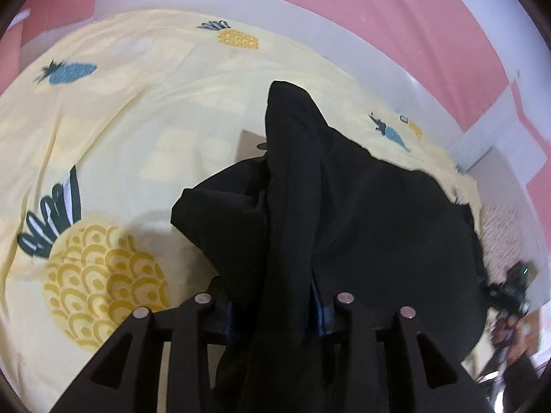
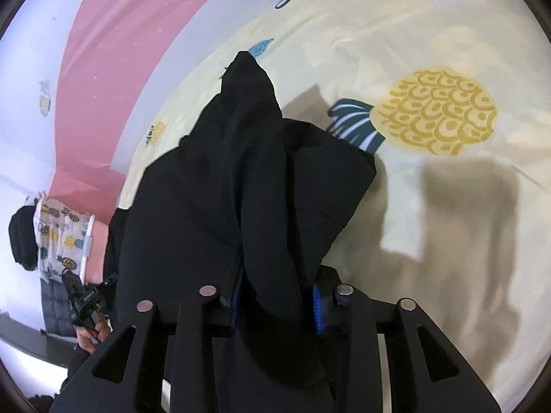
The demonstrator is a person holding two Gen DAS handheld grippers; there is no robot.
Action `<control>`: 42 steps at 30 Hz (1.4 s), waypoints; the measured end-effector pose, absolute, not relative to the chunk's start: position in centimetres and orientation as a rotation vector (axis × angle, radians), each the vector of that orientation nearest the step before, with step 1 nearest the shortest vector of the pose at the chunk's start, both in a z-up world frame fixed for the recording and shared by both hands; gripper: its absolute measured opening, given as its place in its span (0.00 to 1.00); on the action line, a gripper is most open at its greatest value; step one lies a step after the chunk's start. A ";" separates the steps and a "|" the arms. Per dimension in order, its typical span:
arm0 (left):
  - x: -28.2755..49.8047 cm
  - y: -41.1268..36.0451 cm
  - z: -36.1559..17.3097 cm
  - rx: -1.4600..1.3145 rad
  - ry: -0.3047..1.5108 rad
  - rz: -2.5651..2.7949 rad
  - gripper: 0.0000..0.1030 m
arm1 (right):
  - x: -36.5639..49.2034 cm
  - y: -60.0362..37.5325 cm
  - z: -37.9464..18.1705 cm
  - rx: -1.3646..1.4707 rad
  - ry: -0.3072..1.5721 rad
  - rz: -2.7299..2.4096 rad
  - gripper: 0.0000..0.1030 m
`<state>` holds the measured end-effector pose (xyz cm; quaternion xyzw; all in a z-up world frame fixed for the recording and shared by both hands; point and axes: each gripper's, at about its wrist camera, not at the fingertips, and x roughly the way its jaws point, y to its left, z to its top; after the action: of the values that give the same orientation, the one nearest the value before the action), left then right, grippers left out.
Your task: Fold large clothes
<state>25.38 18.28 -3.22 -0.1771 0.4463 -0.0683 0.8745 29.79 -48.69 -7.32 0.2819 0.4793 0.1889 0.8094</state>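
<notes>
A large black garment (image 1: 361,206) hangs bunched over a yellow pineapple-print bed sheet (image 1: 120,137). My left gripper (image 1: 275,313) is shut on a fold of the black garment and holds it up above the sheet. My right gripper (image 2: 279,309) is shut on another fold of the same garment (image 2: 224,189), also lifted. The blue finger pads (image 2: 318,306) show beside the pinched cloth. The right gripper also shows at the far right of the left wrist view (image 1: 509,296), and the left gripper at the lower left of the right wrist view (image 2: 86,303).
The sheet (image 2: 430,206) covers a bed against a pink and white wall (image 1: 378,17). A pineapple-print pillow (image 2: 62,237) and a dark bundle (image 2: 22,237) lie at the left of the right wrist view. A cardboard piece (image 1: 249,146) lies on the sheet behind the garment.
</notes>
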 end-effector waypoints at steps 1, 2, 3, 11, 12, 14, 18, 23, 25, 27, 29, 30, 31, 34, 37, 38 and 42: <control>25.4 18.1 -3.6 -0.363 0.935 -0.137 0.41 | 29.9 -48.8 -7.7 0.603 1.031 0.399 0.41; 25.4 18.1 -4.0 -0.358 0.935 -0.132 0.43 | 29.8 -48.9 -7.9 0.609 1.036 0.395 0.47; 25.3 18.1 -4.2 -0.356 0.933 -0.124 0.49 | 29.8 -49.0 -8.2 0.621 1.041 0.392 0.49; 22.5 19.4 -1.1 -0.341 0.896 -0.044 0.54 | 26.7 -49.4 -2.4 0.428 0.920 0.241 0.56; 21.9 19.4 -0.3 -0.306 0.862 -0.011 0.52 | 26.2 -49.3 -1.0 0.400 0.876 0.230 0.56; 21.2 19.1 1.7 -0.277 0.785 0.028 0.52 | 25.6 -48.5 0.9 0.364 0.809 0.230 0.56; 22.5 16.4 3.4 -0.251 0.721 -0.019 0.52 | 26.9 -44.6 1.0 0.286 0.780 0.269 0.56; 27.1 13.5 -0.1 -0.190 0.775 -0.008 0.52 | 30.4 -41.6 -2.6 0.227 0.809 0.233 0.45; 28.1 13.1 -2.3 -0.169 0.797 0.012 0.52 | 31.0 -41.3 -4.1 0.185 0.819 0.192 0.45; 28.8 13.0 -3.7 -0.166 0.803 0.011 0.52 | 31.6 -41.8 -5.2 0.180 0.819 0.169 0.44; 28.9 12.8 -3.9 -0.156 0.797 0.015 0.52 | 31.7 -42.1 -5.6 0.180 0.817 0.153 0.44; 28.9 12.6 -3.8 -0.148 0.801 0.020 0.52 | 31.8 -42.2 -5.6 0.185 0.820 0.152 0.44; 28.8 12.4 -3.3 -0.135 0.804 0.027 0.51 | 31.7 -42.2 -5.4 0.184 0.823 0.146 0.44; 28.9 11.8 -1.0 -0.117 0.772 0.014 0.51 | 31.7 -41.8 -3.5 0.192 0.803 0.138 0.44; 30.7 11.1 0.8 -0.080 0.723 0.008 0.51 | 33.1 -41.2 -1.9 0.191 0.774 0.155 0.44; 31.7 10.8 0.7 -0.061 0.726 0.021 0.51 | 34.0 -40.9 -1.8 0.169 0.774 0.149 0.44; 36.1 11.6 -1.8 -0.061 0.833 0.062 0.51 | 38.0 -41.1 -3.5 0.153 0.852 0.121 0.44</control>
<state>36.10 11.60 -1.84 -0.0298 0.4043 0.0303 0.9136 38.00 -41.10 -3.51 0.0739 0.4125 0.0584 0.9061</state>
